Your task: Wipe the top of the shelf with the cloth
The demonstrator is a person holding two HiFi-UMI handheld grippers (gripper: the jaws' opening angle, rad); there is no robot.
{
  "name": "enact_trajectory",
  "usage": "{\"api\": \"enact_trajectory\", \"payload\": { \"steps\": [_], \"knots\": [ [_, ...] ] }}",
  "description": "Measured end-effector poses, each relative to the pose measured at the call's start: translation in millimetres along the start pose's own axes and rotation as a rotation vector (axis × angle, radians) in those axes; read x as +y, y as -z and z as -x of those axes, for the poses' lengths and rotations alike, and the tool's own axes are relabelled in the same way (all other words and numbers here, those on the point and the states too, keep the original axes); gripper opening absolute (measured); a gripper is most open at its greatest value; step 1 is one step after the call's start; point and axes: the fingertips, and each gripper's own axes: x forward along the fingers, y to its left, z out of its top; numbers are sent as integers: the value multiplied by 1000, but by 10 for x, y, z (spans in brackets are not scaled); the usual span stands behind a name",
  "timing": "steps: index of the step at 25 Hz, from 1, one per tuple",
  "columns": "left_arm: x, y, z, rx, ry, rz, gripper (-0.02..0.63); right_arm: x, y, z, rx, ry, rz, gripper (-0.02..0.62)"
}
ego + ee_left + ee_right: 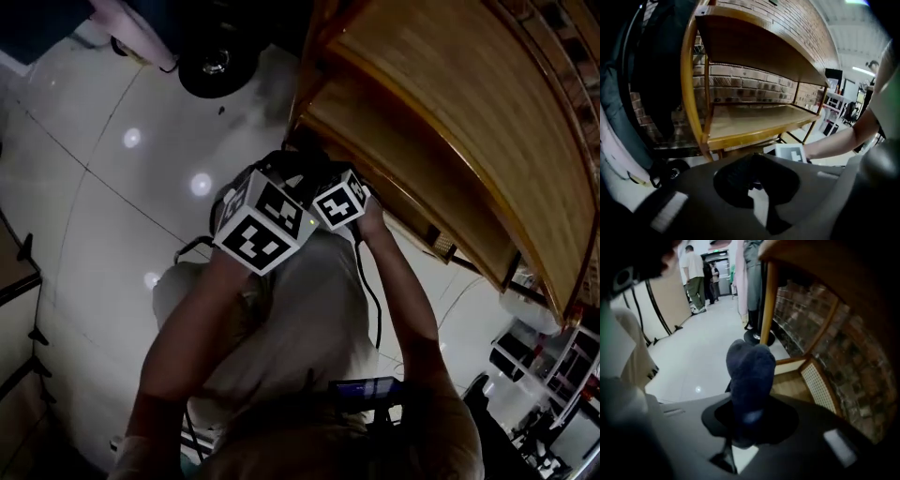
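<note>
Markers of black and white squares are the only print that shows clearly. They cover the left cube and the right cube. A small screen glows bluish at the person's waist, its content too small to read.

The cloth is dark blue and bunched into a thick roll. The right gripper has its jaws clamped on the roll's lower end. The cloth's long axis runs straight out along the jaws, and its rounded free end points away from the gripper toward the corner post of the shelf. It is held in the air beside that post, lower than the top board and apart from every wooden surface. A lower board with a cane panel lies beyond it.

The left gripper has its jaws drawn together with nothing between them. It faces the end of the shelf, looking along the middle board with the brick wall behind.

In the head view both arms reach forward from the body with elbows bent. The left forearm and the right forearm converge, so the two cubes sit just beside each other at the shelf's near corner. They are above the pale glossy floor.
</note>
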Motion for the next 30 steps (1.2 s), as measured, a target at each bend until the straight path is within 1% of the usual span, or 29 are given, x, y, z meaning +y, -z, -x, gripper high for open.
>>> {"api": "enact_trajectory", "payload": {
  "steps": [3,4,5,6,8,9,12,14,15,17,19,22,24,26,27,28,30],
  "knots": [
    [60,251,249,41,-89,-27,5,-104,-132,-435,3,53,78,84],
    [127,304,325,40,-121,-25,5,-148,-219,-551,0,73,96,84],
    [192,350,392,34,-143,-5,5,-167,-298,-660,-1,87,110,84],
    [235,391,451,24,-148,35,5,-157,-351,-770,2,93,121,86],
    [273,412,546,-2,-127,111,5,-105,-365,-996,33,90,139,85],
    [305,390,577,-4,-124,115,4,-92,-354,-1095,52,94,153,86],
    [484,272,580,25,-163,41,4,-85,-357,-1209,54,116,188,91],
    [546,217,516,13,-172,18,5,-80,-387,-1181,-6,117,158,91],
    [528,237,463,16,-164,14,5,-91,-411,-1163,-43,113,132,91],
    [424,359,302,65,-140,-26,4,-132,-402,-1120,-75,104,83,90],
    [292,475,109,113,-109,-78,5,-162,-294,-1096,-63,96,59,89],
    [196,444,-82,114,-85,-124,5,-177,-109,-1029,-49,77,41,91],
    [127,416,-156,115,-82,-190,5,-211,43,-943,-63,63,20,91],
    [62,491,-226,145,-67,-267,5,-274,259,-835,-62,55,-24,91],
    [37,554,-256,163,-48,-282,5,-303,383,-780,-56,54,-46,91],
    [19,613,-280,177,-26,-273,5,-328,518,-723,-48,55,-64,91],
    [0,632,-303,186,12,-216,5,-380,821,-588,-30,61,-95,92]
  ]
}}
